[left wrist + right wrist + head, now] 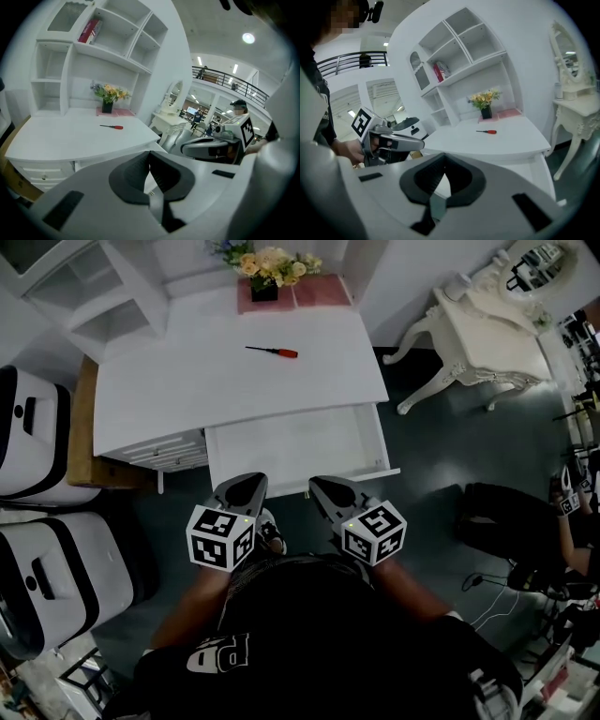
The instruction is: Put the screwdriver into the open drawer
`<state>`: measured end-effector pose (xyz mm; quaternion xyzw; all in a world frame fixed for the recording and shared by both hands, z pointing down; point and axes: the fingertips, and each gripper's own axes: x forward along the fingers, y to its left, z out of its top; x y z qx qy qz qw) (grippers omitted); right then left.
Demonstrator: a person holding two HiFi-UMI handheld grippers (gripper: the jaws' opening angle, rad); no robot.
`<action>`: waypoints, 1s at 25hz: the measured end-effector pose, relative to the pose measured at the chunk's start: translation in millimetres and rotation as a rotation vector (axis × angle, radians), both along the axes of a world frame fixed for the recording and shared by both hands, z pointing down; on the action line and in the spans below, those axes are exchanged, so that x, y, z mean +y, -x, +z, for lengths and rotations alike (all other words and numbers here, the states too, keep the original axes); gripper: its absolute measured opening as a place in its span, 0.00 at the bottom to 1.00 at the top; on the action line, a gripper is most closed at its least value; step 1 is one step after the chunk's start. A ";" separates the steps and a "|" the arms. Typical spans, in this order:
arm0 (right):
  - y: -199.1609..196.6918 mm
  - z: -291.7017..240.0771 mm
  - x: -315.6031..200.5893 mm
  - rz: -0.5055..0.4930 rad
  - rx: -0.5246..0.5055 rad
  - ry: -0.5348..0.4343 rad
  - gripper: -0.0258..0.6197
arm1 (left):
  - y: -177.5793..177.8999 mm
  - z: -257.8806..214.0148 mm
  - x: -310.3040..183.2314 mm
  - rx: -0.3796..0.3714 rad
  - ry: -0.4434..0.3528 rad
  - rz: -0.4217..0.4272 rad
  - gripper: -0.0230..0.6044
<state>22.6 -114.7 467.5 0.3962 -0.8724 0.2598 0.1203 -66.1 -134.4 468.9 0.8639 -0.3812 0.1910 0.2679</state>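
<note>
A screwdriver (273, 352) with a red handle and dark shaft lies flat near the back of the white desk (187, 381); it also shows in the left gripper view as the screwdriver (112, 126) and in the right gripper view (487, 131). The desk's wide drawer (292, 451) stands pulled out, with nothing in it. Both grippers hover side by side just in front of the drawer's front edge, well short of the screwdriver. My left gripper (251, 481) (149, 153) is shut with nothing in it. My right gripper (319, 485) (443, 155) is likewise shut and holds nothing.
A vase of flowers (265, 273) on a pink mat (319, 292) stands at the desk's back edge, below white shelving (89, 287). Small shut drawers (161, 450) sit left of the open one. White-and-black cases (33, 442) stand left, a white dressing table (487, 329) right.
</note>
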 end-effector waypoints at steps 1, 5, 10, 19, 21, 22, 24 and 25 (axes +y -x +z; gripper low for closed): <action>2.3 -1.1 -5.0 0.005 0.003 -0.002 0.05 | 3.0 0.2 -4.9 -0.002 0.000 0.004 0.06; 12.8 -4.1 -22.7 0.021 0.018 -0.009 0.05 | 14.7 -1.7 -21.3 0.005 0.000 0.020 0.06; 21.1 2.2 -43.6 0.053 0.051 -0.010 0.05 | 26.3 -2.6 -41.3 0.010 -0.018 0.049 0.06; 31.2 -3.4 -57.2 0.096 0.079 -0.030 0.05 | 43.7 -0.8 -63.5 0.018 -0.026 0.087 0.06; 26.7 -2.9 -56.2 0.112 0.088 -0.023 0.05 | 41.2 -3.4 -64.8 0.028 -0.030 0.101 0.06; 24.5 -3.2 -56.3 0.121 0.093 -0.022 0.05 | 39.4 -4.9 -65.3 0.034 -0.033 0.107 0.06; 22.1 -4.9 -57.6 0.130 0.100 -0.024 0.05 | 36.4 -6.3 -66.9 0.042 -0.034 0.117 0.06; 22.0 -5.9 -58.2 0.130 0.102 -0.026 0.05 | 35.2 -5.9 -67.7 0.042 -0.032 0.121 0.06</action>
